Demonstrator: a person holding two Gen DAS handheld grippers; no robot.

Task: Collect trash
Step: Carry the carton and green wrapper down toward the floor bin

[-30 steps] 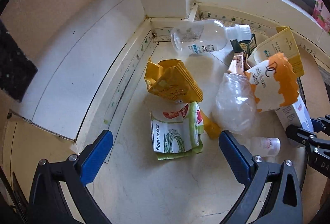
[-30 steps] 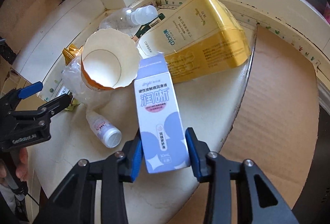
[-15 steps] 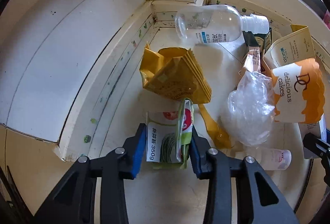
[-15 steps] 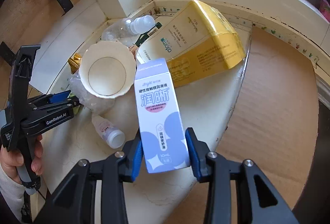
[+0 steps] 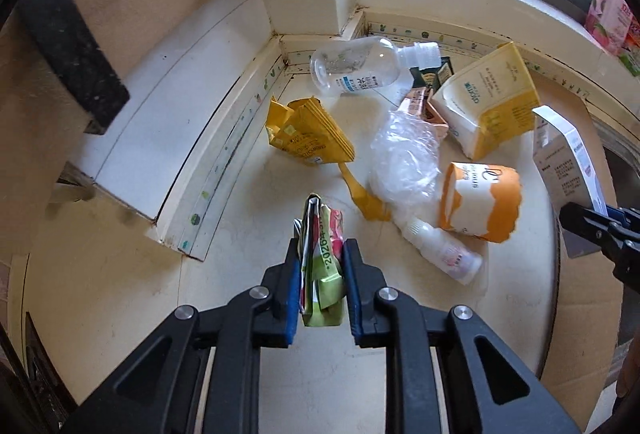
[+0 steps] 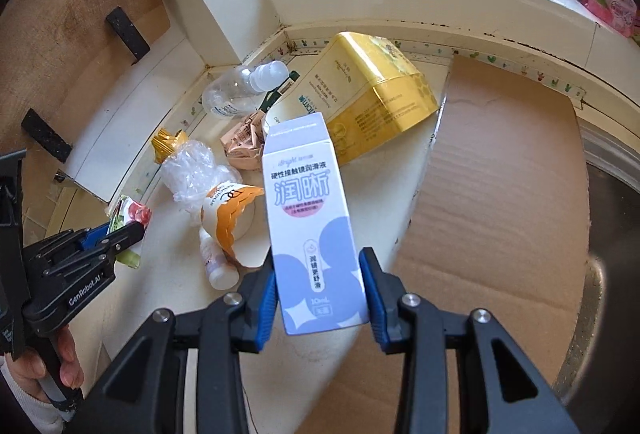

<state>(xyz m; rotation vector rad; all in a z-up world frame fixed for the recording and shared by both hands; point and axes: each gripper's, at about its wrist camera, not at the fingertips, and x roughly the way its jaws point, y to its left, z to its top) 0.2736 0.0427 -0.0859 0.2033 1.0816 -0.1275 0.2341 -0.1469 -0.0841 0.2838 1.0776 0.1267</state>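
My left gripper (image 5: 320, 266) is shut on a crumpled green and white snack wrapper (image 5: 322, 266) and holds it above the cream floor. It also shows in the right wrist view (image 6: 128, 230). My right gripper (image 6: 318, 288) is shut on a white and lilac carton (image 6: 310, 218), held upright; the carton also shows in the left wrist view (image 5: 568, 162). On the floor lie a yellow wrapper (image 5: 308, 134), a clear plastic bottle (image 5: 356, 68), crumpled clear plastic (image 5: 404, 158), an orange and white paper cup (image 5: 478, 200), a small white bottle (image 5: 440, 252) and a yellow and white box (image 5: 486, 102).
The trash lies in a floor corner under a window sill (image 6: 420, 6). A raised white ledge (image 5: 160, 122) runs along the left. A sheet of brown cardboard (image 6: 500, 214) covers the floor to the right. A pink wrapper (image 6: 244, 142) lies by the box.
My left gripper closed on the green wrapper, squeezed it narrow and lifted it back from the pile. My right gripper rose and drew back with the carton. The paper cup has tipped over.
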